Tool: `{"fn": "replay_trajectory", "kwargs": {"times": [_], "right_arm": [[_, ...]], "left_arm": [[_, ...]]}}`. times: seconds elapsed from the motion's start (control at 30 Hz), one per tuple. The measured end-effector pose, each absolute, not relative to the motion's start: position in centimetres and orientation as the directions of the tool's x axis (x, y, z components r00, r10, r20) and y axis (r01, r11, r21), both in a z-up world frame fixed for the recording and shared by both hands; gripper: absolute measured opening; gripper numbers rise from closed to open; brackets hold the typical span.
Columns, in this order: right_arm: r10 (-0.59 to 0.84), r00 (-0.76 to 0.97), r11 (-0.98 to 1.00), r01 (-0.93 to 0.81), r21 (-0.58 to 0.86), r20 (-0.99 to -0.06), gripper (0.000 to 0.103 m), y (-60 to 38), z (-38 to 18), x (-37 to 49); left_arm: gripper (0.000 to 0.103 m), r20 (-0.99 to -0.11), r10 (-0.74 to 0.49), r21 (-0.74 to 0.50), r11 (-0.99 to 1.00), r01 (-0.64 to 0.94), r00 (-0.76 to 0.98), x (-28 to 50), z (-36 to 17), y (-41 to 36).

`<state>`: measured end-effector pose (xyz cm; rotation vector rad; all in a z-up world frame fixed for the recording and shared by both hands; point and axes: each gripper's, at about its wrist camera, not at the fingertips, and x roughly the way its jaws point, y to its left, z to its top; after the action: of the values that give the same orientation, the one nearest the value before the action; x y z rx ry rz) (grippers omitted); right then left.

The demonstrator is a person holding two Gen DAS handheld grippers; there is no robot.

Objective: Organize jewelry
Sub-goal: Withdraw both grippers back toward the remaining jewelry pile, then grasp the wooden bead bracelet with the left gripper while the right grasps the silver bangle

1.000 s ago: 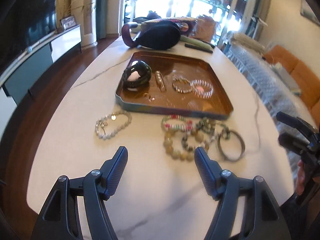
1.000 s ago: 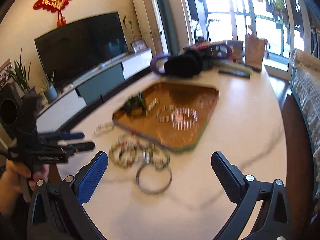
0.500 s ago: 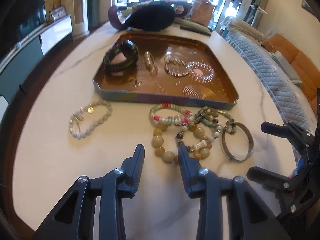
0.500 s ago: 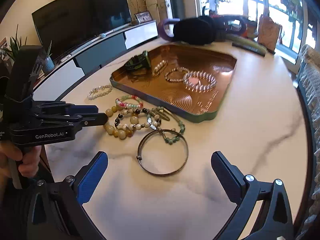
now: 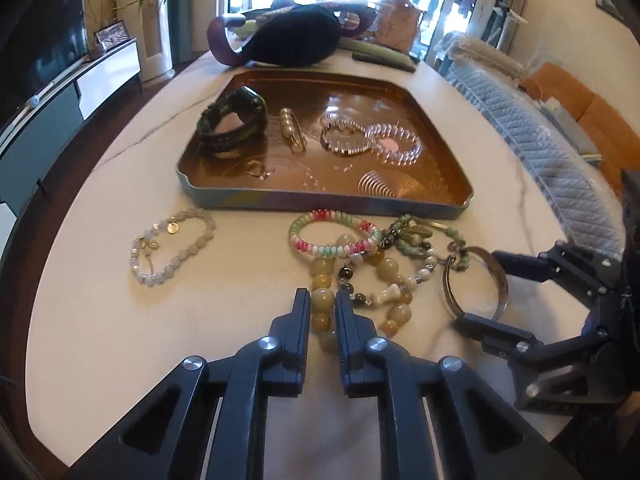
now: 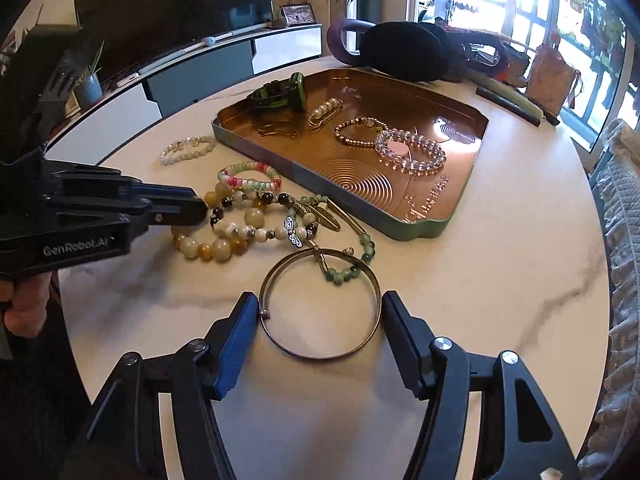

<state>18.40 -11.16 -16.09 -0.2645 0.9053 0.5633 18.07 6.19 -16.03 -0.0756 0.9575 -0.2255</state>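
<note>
A copper tray [image 5: 452, 184] [image 6: 464, 196] holds a green watch [image 5: 234, 120], a pearl pin and two bead bracelets. Before it on the marble table lies a tangle of bracelets. My left gripper [image 5: 323, 300] is shut on the big yellow-bead bracelet [image 5: 322, 304] [image 6: 218, 248] on the table. My right gripper [image 6: 318, 312] is open and straddles the metal bangle [image 6: 320, 304] [image 5: 476, 280], its blue pad touching the bangle's left rim. A pink-green bead bracelet [image 5: 334, 236] and a pale bead bracelet [image 5: 172, 246] lie apart to the left.
A black pouch [image 5: 292, 38] [image 6: 404, 56] and dark sticks lie behind the tray. A TV and low cabinet [image 6: 180, 68] stand beyond the table's left edge. A quilted chair [image 5: 552, 168] stands at the right edge.
My left gripper moved forward and closed on the yellow-bead bracelet. My right gripper moved forward and narrowed around the metal bangle.
</note>
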Motion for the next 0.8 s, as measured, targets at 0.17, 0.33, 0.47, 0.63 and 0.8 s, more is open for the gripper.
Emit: {"fn": "replay_trajectory", "kwargs": {"times": [0.17,0.33,0.47,0.63,0.8], "right_arm": [[0.362,0.491,0.836,-0.548,0.042,-0.793,0.06,-12.4,-15.5,18.1],[0.383,0.511,0.846,-0.528,0.071,-0.769,0.06,-13.4,-14.4,18.0],[0.396,0.509,0.851,-0.517,0.096,-0.764,0.06,-13.6,-14.0,18.1],[0.406,0.513,0.844,-0.528,0.095,-0.757,0.06,-13.1,-13.8,17.6],[0.407,0.514,0.844,-0.528,0.096,-0.755,0.06,-13.1,-13.8,17.7]], "left_arm": [[0.013,-0.768,-0.243,-0.183,0.97,0.16,0.592,16.9,-14.3,7.1],[0.013,-0.717,-0.288,-0.235,0.957,0.169,0.635,15.9,-12.5,8.0],[0.013,-0.645,-0.365,-0.3,0.929,0.217,0.671,14.8,-10.6,8.6],[0.013,-0.608,-0.401,-0.341,0.911,0.231,0.685,14.7,-9.5,9.2],[0.013,-0.628,-0.384,-0.325,0.92,0.221,0.677,15.0,-9.9,8.8]]}}
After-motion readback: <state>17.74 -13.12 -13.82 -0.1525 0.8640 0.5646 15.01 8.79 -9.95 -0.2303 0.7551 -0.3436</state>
